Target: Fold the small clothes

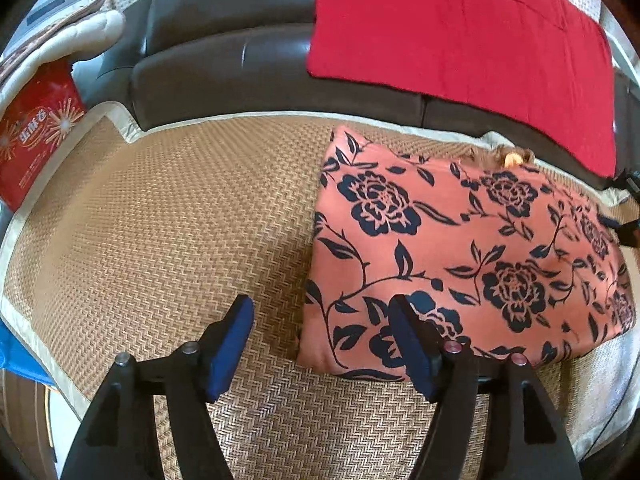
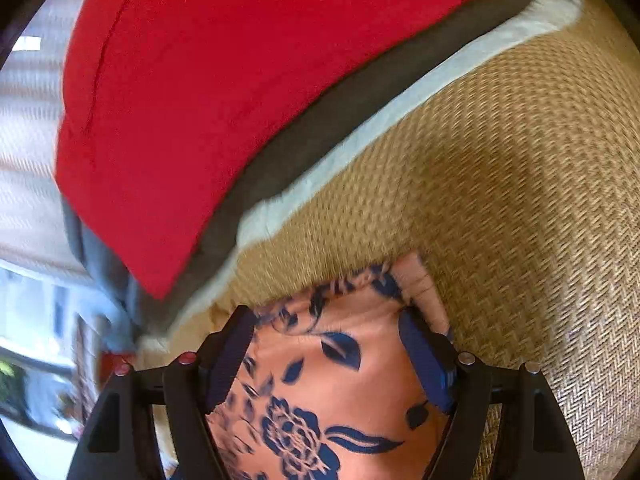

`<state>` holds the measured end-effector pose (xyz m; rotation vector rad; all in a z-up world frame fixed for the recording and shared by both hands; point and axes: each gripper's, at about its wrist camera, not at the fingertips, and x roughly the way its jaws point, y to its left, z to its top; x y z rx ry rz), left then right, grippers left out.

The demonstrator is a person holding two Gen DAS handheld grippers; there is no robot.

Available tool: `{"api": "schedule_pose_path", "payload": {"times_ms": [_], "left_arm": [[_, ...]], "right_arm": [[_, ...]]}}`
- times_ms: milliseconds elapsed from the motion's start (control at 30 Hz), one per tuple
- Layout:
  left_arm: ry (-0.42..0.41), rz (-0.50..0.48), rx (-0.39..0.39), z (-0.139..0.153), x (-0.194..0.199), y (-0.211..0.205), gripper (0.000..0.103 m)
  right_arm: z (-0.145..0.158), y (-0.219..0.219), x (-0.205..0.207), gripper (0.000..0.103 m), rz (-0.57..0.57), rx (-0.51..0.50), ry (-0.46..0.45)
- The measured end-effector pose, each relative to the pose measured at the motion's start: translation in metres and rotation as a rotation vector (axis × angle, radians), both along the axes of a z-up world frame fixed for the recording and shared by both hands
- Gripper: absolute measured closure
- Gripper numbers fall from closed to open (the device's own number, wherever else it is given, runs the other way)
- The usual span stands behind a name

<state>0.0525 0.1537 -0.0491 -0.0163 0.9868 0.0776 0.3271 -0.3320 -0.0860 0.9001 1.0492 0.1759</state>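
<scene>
Folded floral garment (image 1: 460, 256) on woven mat (image 1: 160, 220), left claw (image 1: 320, 312) spread empty, right claw (image 2: 326, 322) spread over it, red box (image 1: 36, 132) contents hidden

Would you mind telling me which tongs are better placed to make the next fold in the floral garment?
Right, probably: the right tongs straddle the floral garment, while the left tongs hang open at its edge.

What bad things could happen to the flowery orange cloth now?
1. The flowery orange cloth lies folded on the woven mat. The right gripper is over one end, jaws open; a careless pinch or drag might pull the fold apart.
2. The left gripper, also open, hovers at the cloth's near edge and could snag it.
</scene>
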Motion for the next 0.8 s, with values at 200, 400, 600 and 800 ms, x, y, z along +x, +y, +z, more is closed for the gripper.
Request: {"api": "schedule_pose_path", "payload": {"times_ms": [200, 400, 600, 800], "left_arm": [[0.012, -0.001, -0.012, -0.007, -0.001, -0.018, 0.032], [-0.018, -0.048, -0.025, 0.009, -0.011, -0.049, 0.032], [-0.047, -0.066, -0.035, 0.027, -0.032, -0.065, 0.028], [-0.047, -0.039, -0.045, 0.032, -0.050, -0.060, 0.027]], "right_arm": [[0.040, 0.004, -0.063, 0.024, 0.026, -0.135, -0.117], [0.045, 0.040, -0.148, 0.021, 0.135, 0.025, -0.158], [-0.001, 0.036, -0.146, 0.022, 0.051, -0.020, -0.038], [0.037, 0.041, -0.161, 0.021, 0.040, -0.058, -0.160]]}}
